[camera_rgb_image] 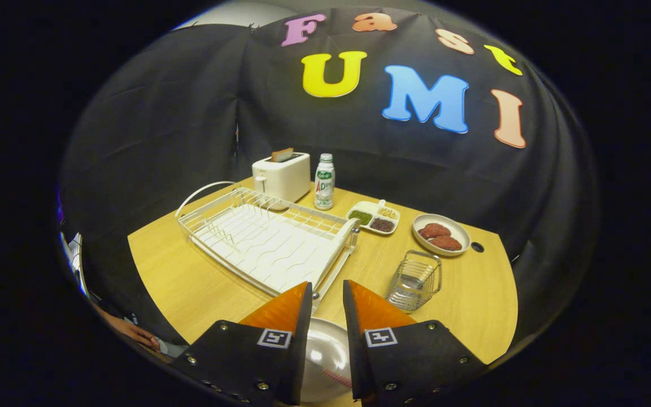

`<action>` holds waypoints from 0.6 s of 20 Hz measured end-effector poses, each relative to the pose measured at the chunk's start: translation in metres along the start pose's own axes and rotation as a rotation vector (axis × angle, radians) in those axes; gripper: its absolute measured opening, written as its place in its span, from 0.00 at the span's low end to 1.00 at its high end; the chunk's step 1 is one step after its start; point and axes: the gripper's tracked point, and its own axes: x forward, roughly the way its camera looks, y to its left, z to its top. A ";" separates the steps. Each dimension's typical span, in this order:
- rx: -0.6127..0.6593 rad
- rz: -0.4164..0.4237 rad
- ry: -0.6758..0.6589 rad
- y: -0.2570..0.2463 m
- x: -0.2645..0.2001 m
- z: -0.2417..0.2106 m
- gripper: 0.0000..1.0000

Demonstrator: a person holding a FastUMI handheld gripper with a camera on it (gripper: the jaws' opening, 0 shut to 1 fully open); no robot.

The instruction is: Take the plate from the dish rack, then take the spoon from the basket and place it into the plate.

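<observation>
The gripper (326,294) is seen with its two orange fingers (280,308) set a narrow gap apart, and nothing is pressed between their tips. Below and behind the tips, in the gap between the black finger mounts, a glossy pale plate (325,353) is seen lying flat on the wooden table (190,277); whether the fingers touch it cannot be told. A thin pale, red-patterned item rests on the near part of the plate; whether it is the spoon cannot be told. Just ahead of the fingertips and slightly to the left, the white wire dish rack (266,240) is laid with its long axis running away from the gripper toward the far left, its near corner almost at the left fingertip. Just ahead to the right, a small wire basket (415,281) stands upright, apart from the rack. Beyond the basket, a round dish holding two brown patties (441,234) is placed, and to its left a divided tray (374,217) with green, dark and pale fillings. Farthest off, beyond the rack, a white toaster (282,176) with a slice standing in it and an upright bottle (324,182) just beside it are seen. A hand (133,333) is seen at the near left edge of the table.
</observation>
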 end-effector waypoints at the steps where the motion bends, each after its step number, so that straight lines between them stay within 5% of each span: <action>1: -0.002 -0.030 -0.026 -0.013 -0.006 0.010 0.33; 10: 0.115 -0.264 -0.350 -0.108 -0.078 0.108 0.35; 12: 0.154 -0.292 -0.417 -0.124 -0.083 0.117 0.96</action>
